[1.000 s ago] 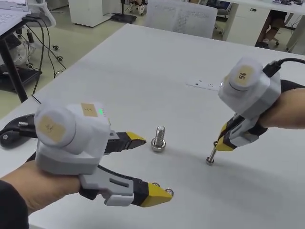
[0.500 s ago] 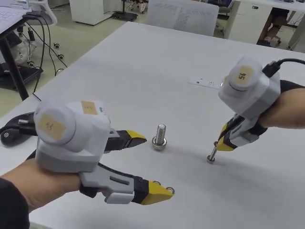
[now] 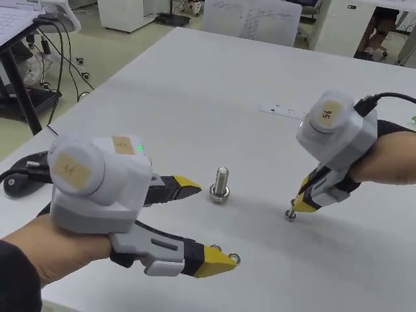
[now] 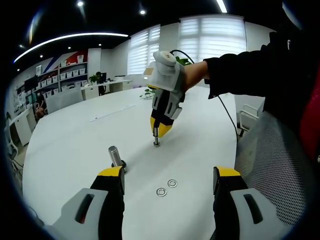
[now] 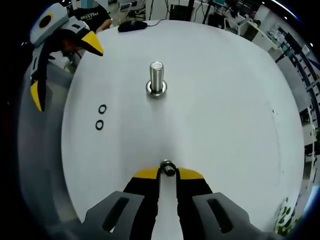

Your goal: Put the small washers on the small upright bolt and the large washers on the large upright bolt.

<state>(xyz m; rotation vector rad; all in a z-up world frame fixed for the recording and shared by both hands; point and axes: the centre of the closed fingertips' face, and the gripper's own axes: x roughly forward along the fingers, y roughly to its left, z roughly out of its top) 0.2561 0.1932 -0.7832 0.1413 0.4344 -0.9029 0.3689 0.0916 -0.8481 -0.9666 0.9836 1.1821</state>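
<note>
The large bolt stands upright on its wide head mid-table, also seen as the large bolt and the large bolt. To its right is the small bolt, its top pinched between the tips of my right gripper, which is shut on it. The right gripper stands over the small bolt in the left gripper view. My left gripper is open and low over the table. Two small washers lie flat by its nearer fingertip, apart from both bolts; they show as washers and washers.
A black hand tool lies at the table's left edge. A white printed strip lies farther back on the white table. The near table edge runs just behind the left gripper.
The right gripper has sunk a little along the small bolt, which now stands straighter. The left gripper has hardly moved; the head camera shifted slightly.
</note>
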